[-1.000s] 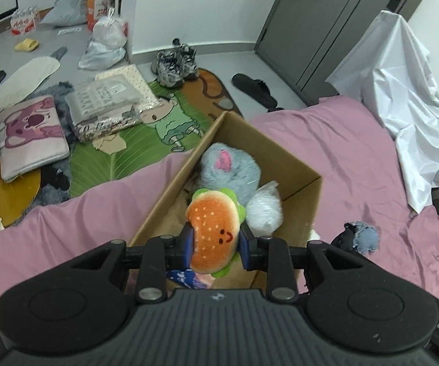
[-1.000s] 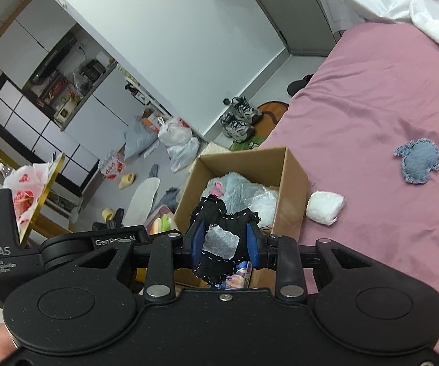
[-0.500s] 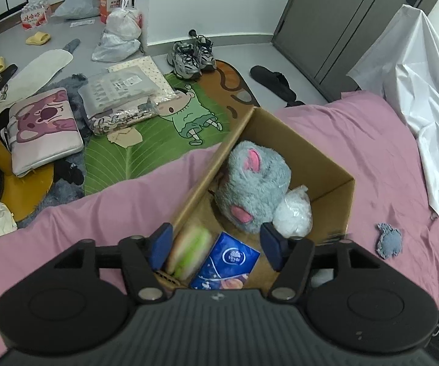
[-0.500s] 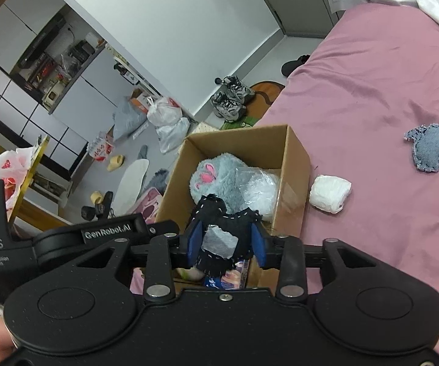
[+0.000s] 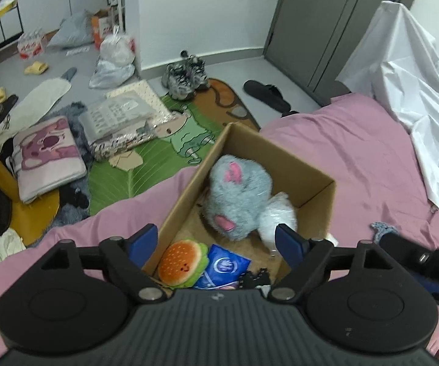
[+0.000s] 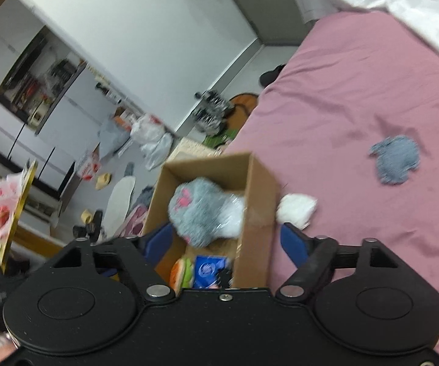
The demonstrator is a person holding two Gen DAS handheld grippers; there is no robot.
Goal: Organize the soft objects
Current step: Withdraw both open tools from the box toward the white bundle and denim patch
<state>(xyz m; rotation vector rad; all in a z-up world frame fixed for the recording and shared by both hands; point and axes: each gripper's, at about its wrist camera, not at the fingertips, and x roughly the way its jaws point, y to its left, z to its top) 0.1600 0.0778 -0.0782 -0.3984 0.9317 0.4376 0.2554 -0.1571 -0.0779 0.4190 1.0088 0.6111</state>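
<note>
- The left claw (image 5: 216,244) hangs over the near end of the cardboard box (image 5: 314,193), its jaws opening wide with nothing pressed between them.
- The right claw (image 6: 227,241) hovers over the same box, jaws also opening and gripping nothing.
- Inside the box lie a burger plush (image 5: 183,262), a blue packet (image 5: 225,268), a black fabric piece (image 5: 256,279) and a grey fluffy toy (image 5: 237,195).
- On the pink bed (image 6: 356,91), right of the box, a white bundle (image 6: 295,209) sits just beside it and a grey fabric toy (image 6: 394,163) lies farther off.
</note>
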